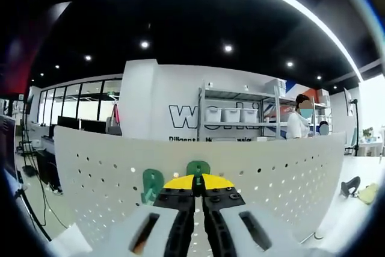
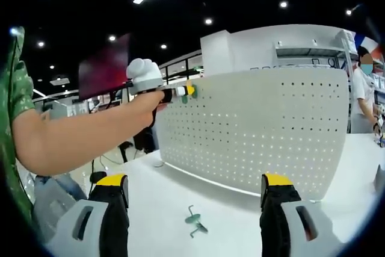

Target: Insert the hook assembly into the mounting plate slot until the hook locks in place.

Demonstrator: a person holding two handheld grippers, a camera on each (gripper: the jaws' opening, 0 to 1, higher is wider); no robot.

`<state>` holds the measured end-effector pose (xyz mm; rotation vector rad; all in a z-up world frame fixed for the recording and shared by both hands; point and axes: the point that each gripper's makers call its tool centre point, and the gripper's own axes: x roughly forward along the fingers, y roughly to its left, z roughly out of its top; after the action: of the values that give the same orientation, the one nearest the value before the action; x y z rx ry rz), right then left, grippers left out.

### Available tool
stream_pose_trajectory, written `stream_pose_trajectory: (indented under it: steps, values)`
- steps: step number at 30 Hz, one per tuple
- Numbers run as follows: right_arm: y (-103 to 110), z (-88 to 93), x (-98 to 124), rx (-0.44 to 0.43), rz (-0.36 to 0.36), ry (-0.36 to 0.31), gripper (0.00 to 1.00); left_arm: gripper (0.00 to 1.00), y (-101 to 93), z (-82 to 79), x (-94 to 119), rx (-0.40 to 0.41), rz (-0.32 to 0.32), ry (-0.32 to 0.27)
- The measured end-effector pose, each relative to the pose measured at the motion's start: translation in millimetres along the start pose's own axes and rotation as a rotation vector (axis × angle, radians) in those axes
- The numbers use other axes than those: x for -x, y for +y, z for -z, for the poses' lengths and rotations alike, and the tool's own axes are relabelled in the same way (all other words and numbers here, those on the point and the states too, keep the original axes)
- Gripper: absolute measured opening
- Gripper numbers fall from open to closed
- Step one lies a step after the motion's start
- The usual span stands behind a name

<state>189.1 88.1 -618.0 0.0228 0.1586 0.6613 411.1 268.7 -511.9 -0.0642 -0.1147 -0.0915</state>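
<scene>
Your white pegboard plate (image 1: 271,173) stands upright just beyond left gripper (image 1: 197,186) fingertips. Left gripper jaws closed, yellow tips pinching green hook (image 1: 198,168) against plate's top edge. Second green hook (image 1: 151,183) sits on plate just left of those fingers. Your right gripper (image 2: 195,186) jaws spread wide, holding nothing. Third green hook (image 2: 195,223) lies on table (image 2: 180,197) between right fingers, short of plate.

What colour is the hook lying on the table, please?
Green; the hook shows best in the right gripper view.
</scene>
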Motion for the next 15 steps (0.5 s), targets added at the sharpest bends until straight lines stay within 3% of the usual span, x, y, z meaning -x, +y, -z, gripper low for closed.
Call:
stream_pose_trajectory:
  steps: [15]
  values:
    - [-1.3,1.3,1.5,-0.003,0.004,0.003,0.92,0.03,-2.0,3.5,0.4,-0.004,0.005,-0.001]
